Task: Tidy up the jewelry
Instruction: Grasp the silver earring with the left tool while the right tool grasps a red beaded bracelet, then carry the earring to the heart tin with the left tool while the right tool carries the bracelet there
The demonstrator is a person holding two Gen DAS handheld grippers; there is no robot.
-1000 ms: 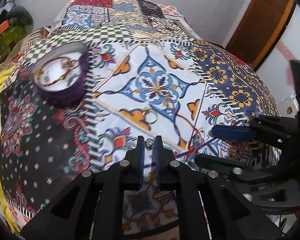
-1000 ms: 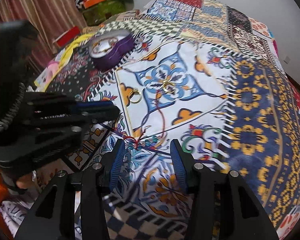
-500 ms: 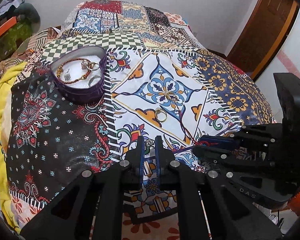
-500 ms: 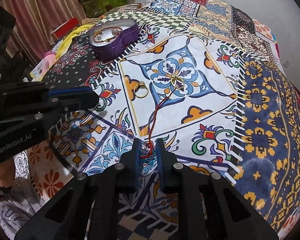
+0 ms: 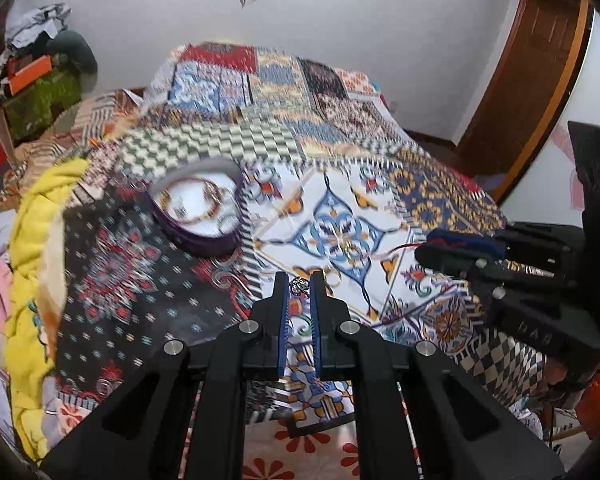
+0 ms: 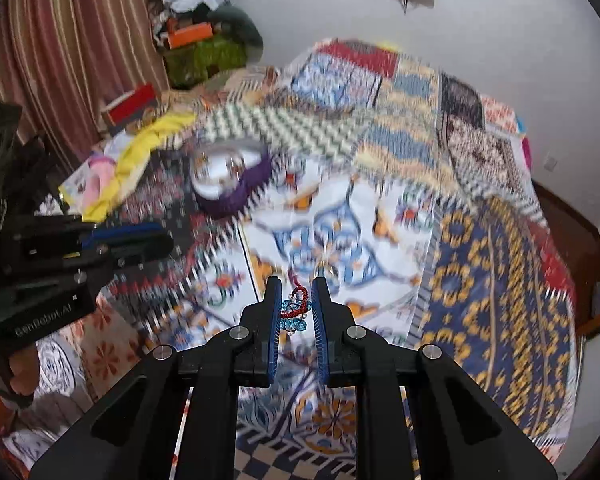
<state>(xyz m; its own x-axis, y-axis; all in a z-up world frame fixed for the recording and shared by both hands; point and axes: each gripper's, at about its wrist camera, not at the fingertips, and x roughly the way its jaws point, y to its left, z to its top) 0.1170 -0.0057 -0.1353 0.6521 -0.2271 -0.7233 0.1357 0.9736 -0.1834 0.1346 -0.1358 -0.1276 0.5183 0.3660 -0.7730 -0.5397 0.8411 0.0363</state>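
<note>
My left gripper (image 5: 299,280) is shut on a small silver jewelry piece (image 5: 299,286), held above the patchwork bedspread (image 5: 120,280). My right gripper (image 6: 297,286) is shut on a red cord with blue beads (image 6: 296,308), lifted off the cloth. It also shows at the right of the left wrist view as the right gripper (image 5: 428,248). A purple jewelry box (image 5: 198,216) with a white lining lies open to the far left and holds a bracelet and small pieces. In the right wrist view the purple box (image 6: 232,178) is blurred. A gold ring (image 5: 334,278) and a second gold piece (image 5: 350,252) lie on the white tile pattern.
A yellow cloth (image 5: 32,240) is bunched along the bed's left side. Striped curtains (image 6: 60,60) and a pile of clutter (image 6: 204,48) stand to the far left. A wooden door frame (image 5: 532,80) is at the right. The left gripper (image 6: 162,240) sits left of the right one.
The right gripper went from open to shut on the red cord and has lifted it. Both grippers rose and pulled back from the bedspread; both views are now motion-blurred.
</note>
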